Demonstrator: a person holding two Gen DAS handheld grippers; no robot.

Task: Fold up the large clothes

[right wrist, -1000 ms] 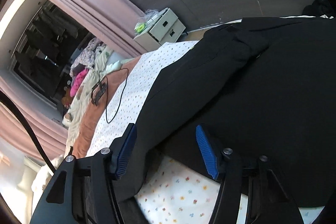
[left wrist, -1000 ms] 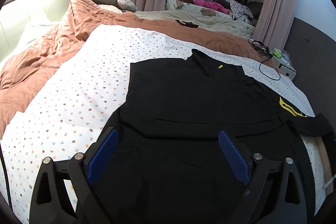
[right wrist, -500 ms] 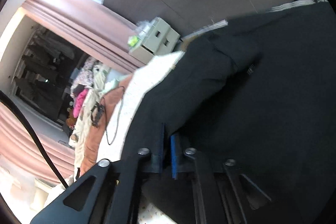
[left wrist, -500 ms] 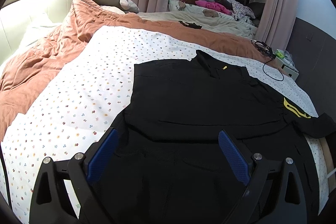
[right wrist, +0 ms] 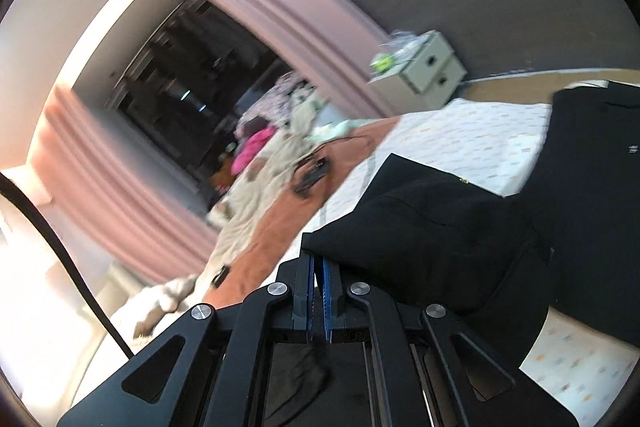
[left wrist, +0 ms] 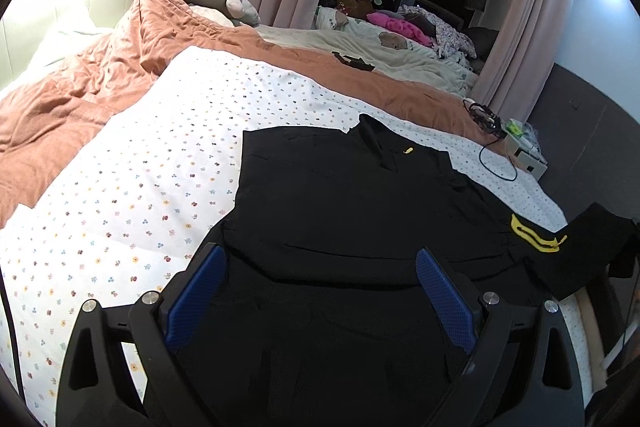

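Your left gripper (left wrist: pixel 320 291) stands with its blue pads (left wrist: pixel 196 297) wide apart, nothing between them, hovering over the near part of the black shirt (left wrist: pixel 340 211). No contact visible between pads and cloth.

The black shirt lies spread on the white dotted sheet (left wrist: pixel 140 187) of the bed, collar at the far end with a small yellow tag at the neck. Its left side shows a straight folded edge; a yellow emblem sits near its right shoulder.

Your right gripper (right wrist: pixel 318 281) is clamped on the shirt's right sleeve (right wrist: pixel 432 227); the pads meet on the black cloth, and a loose end of it hangs behind the fingers. The sleeve is raised off the sheet and drapes from the gripper toward the shirt body. In the left wrist view the same sleeve (left wrist: pixel 592 247) stands up off the bed at the right edge. The right wrist view is blurred.

An orange quilt (left wrist: pixel 100 87) lies bunched on the far left of the bed. A black cable (left wrist: pixel 496 163) loops on the sheet at far right, near a small drawer box (right wrist: pixel 424 71) beside the bed.
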